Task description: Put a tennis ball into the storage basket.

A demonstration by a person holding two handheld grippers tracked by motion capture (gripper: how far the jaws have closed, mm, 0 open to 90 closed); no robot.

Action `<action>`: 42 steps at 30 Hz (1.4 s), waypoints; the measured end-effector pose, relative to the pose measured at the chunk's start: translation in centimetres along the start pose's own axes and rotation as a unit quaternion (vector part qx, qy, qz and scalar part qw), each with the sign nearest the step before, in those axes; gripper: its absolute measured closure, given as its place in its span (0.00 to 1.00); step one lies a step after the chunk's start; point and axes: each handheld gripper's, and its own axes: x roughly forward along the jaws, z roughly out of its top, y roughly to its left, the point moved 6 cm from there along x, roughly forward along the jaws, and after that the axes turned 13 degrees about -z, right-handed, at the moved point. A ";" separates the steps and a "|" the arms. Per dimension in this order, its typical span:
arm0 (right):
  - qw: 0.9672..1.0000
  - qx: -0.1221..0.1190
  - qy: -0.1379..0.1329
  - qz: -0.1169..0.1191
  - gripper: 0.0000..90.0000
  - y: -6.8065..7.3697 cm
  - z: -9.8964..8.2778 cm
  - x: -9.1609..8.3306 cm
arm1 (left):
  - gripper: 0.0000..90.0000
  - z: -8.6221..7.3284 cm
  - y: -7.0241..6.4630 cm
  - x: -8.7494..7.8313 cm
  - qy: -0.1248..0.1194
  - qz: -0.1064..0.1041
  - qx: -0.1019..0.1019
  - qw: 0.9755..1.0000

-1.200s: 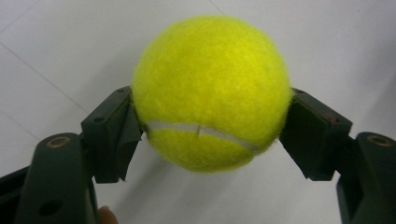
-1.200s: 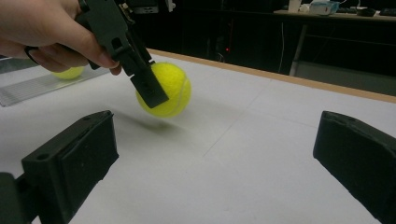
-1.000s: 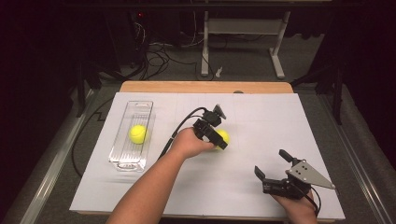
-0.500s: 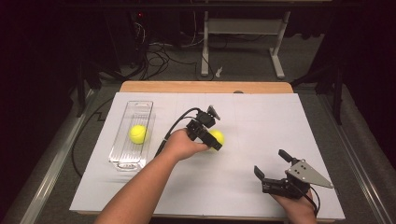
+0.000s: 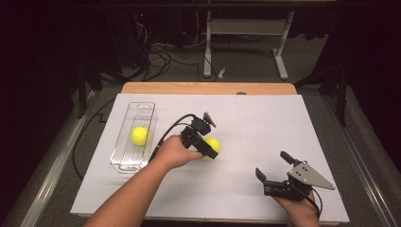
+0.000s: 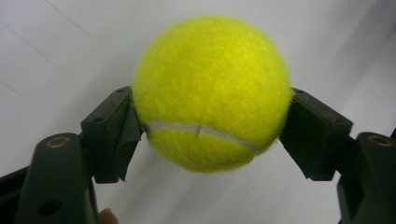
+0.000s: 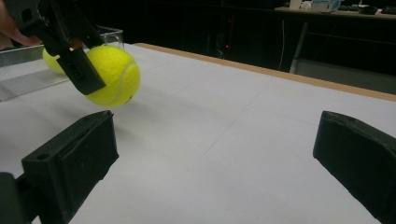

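Observation:
My left gripper (image 5: 211, 147) is shut on a yellow tennis ball (image 5: 213, 143) near the middle of the white table. In the left gripper view both black pads press the ball (image 6: 210, 93) from its sides, and it hangs just above the surface. A second yellow ball (image 5: 139, 135) lies inside a clear plastic tray (image 5: 124, 163) at the left. At the front right my right gripper (image 5: 272, 164) rests open with nothing between its jaws. The right gripper view looks past these open jaws at the held ball (image 7: 112, 74) and the left gripper (image 7: 81, 70).
The white sheet (image 5: 265, 123) covers a wooden table whose far edge (image 5: 208, 88) shows at the back. A black cable (image 5: 172, 127) trails from the left gripper. Beyond the table stand a desk frame (image 5: 246, 28) and floor cables.
My left gripper has carried the ball a little to the left, toward the tray. The right gripper has stayed where it was.

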 end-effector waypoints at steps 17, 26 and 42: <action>1.000 -0.004 0.003 -0.002 0.00 0.1 -0.1 -0.1 | 0.30 -2.7 -0.2 -0.5 0.023 0.000 -0.006 1.000; 1.000 -0.008 0.004 -0.001 0.00 0.2 -0.2 -0.1 | 0.30 -4.0 0.3 -0.7 0.026 0.003 -0.019 0.999; 1.000 -0.008 0.004 -0.001 0.00 0.2 -0.2 -0.2 | 0.30 -5.1 1.1 -2.3 0.026 0.006 -0.036 0.999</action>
